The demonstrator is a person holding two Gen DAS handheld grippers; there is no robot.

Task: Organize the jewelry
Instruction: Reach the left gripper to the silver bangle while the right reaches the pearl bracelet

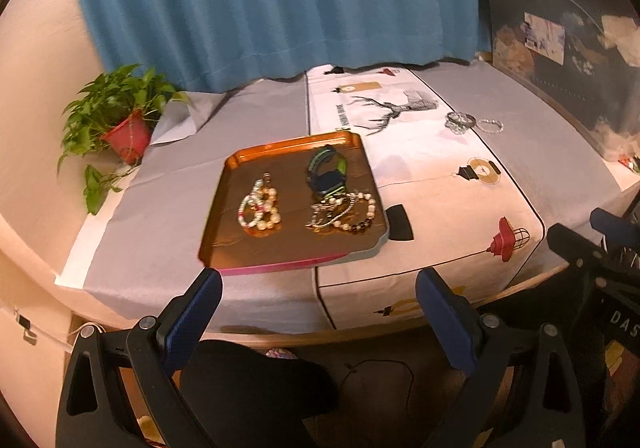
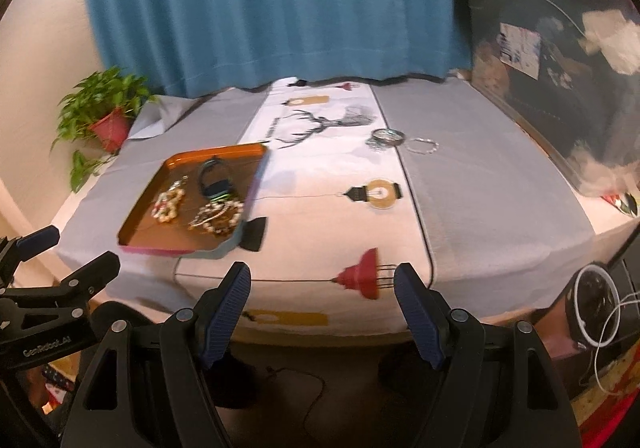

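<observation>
Both grippers were wide open w/ nothing between the jaws: left gripper (image 1: 319,302) and right gripper (image 2: 322,294) hung off the near table edge, clear of the cloth. I had the orange tray (image 1: 256,252) just past the left one, on the grey cloth. In it: pearl bracelets (image 1: 260,208) on the left, a chain-and-bead pile (image 1: 340,212) on the right, and a dark band w/ green trim (image 1: 326,170) behind that pile. Two pcs sat outside the tray, well apart from it, far right on the cloth: silver bangles (image 2: 386,137) and a clear bead bracelet (image 2: 422,145), touching or nearly. Potted plant (image 1: 120,120) far left, blue curtain (image 1: 272,0) behind.
</observation>
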